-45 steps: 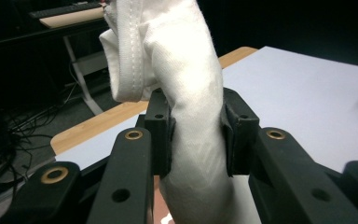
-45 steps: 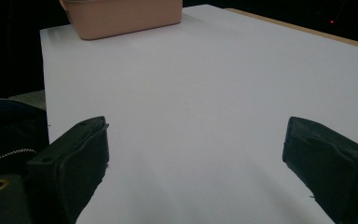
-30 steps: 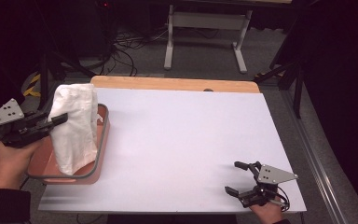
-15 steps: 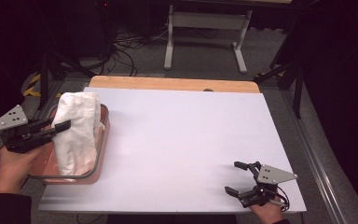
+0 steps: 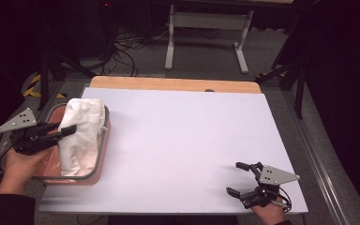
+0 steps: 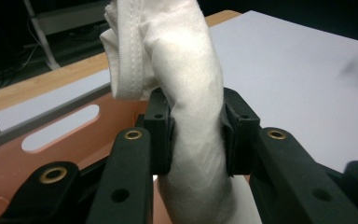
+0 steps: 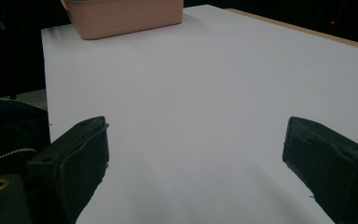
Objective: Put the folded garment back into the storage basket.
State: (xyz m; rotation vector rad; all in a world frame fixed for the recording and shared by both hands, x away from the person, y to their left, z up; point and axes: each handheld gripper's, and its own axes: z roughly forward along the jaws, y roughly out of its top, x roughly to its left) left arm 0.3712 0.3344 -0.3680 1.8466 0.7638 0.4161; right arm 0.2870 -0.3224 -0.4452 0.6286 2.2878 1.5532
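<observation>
Risk first. My left gripper [image 5: 68, 131] pinches a bunched fold of the white cloth [image 5: 80, 136], not the bulk of it. The rest hangs down into the pink basket [image 5: 98, 161], draped beside its grey rim. In my judgement the loose part could catch on that rim if I pull sideways, and the light basket could tip or slide along the white table top [image 5: 183, 140] with it. A second risk: the fold between the pads is thick and soft, so it could slip out under the cloth's own weight should the grip ease.

Left gripper: in the left gripper view the jaws stand at a narrow gap, closed onto the cloth [image 6: 186, 93], with the pads [image 6: 161, 130] pressing it from both sides and the fabric squeezed to a waist between them. A hemmed edge of the cloth curls over above the pads. The basket wall [image 6: 37, 158] with its slot handle lies just behind.

Right gripper [image 5: 243, 180]: it sits at the near right corner of the table, well apart from the basket. Its jaws are spread wide and hold nothing; in the right gripper view bare table lies between them, with the basket [image 7: 121, 16] far across.
</observation>
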